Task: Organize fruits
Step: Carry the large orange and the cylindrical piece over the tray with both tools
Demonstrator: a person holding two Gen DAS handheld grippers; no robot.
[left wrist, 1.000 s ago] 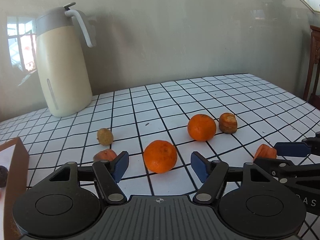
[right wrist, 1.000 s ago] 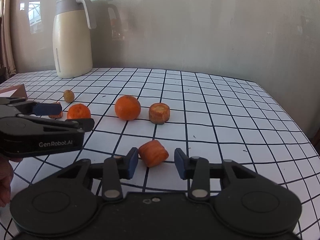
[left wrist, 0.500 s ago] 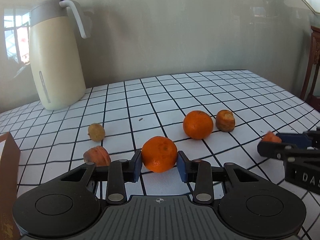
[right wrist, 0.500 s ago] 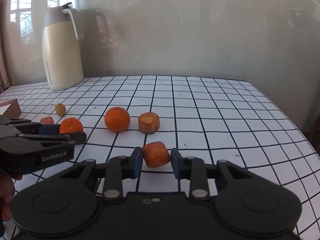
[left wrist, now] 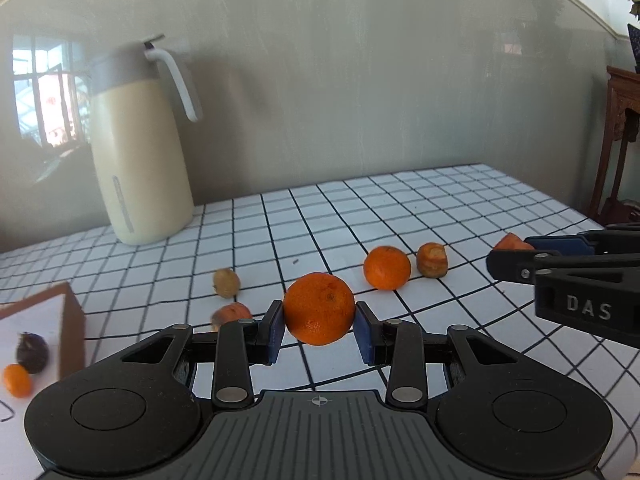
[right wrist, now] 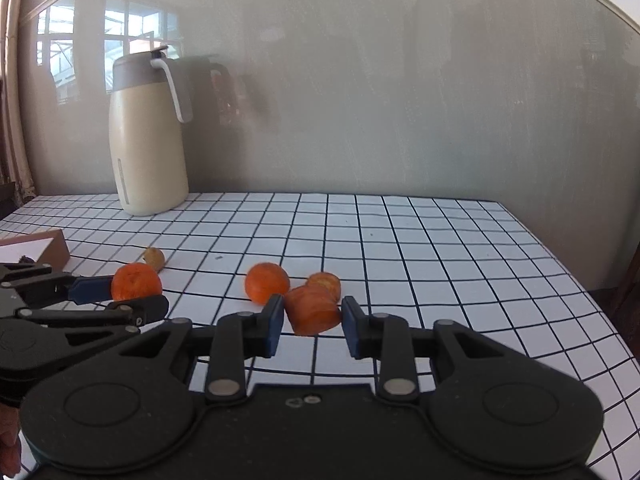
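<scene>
Desk (left wrist: 460, 200): white cloth with a black grid, set against a grey wall; its near edge is hidden behind both gripper bodies.
Left hand-held gripper (left wrist: 319, 330): its 2 blue pads are closed against the sides of a round orange (left wrist: 319, 309), which sits between them, apparently raised off the cloth.
Right hand-held gripper (right wrist: 313, 322): pads pressed on a cut orange-red chunk (right wrist: 313, 315); from the left wrist view only the chunk's tip shows past the blue pad.
Loose fruit: 1 second orange (left wrist: 387, 267) lies on the desk beyond the held one, just beside a brownish stub (left wrist: 431, 260); in the right wrist view the stub is half hidden behind the held chunk.
Small pieces: 1 yellowish oval fruit (left wrist: 226, 282) and 1 reddish piece (left wrist: 231, 314) lie left of the left gripper; the reddish piece is partly covered by the left finger and blurred, so what it is cannot be made out.
Box (left wrist: 70, 320): brown-walled, white inside, cut off at the left frame edge; it holds 1 dark fruit (left wrist: 32, 352) and 1 small orange fruit (left wrist: 17, 380).
Jug (left wrist: 140, 152): cream body, grey lid, white handle, upright at the back left, well apart from the fruit.
</scene>
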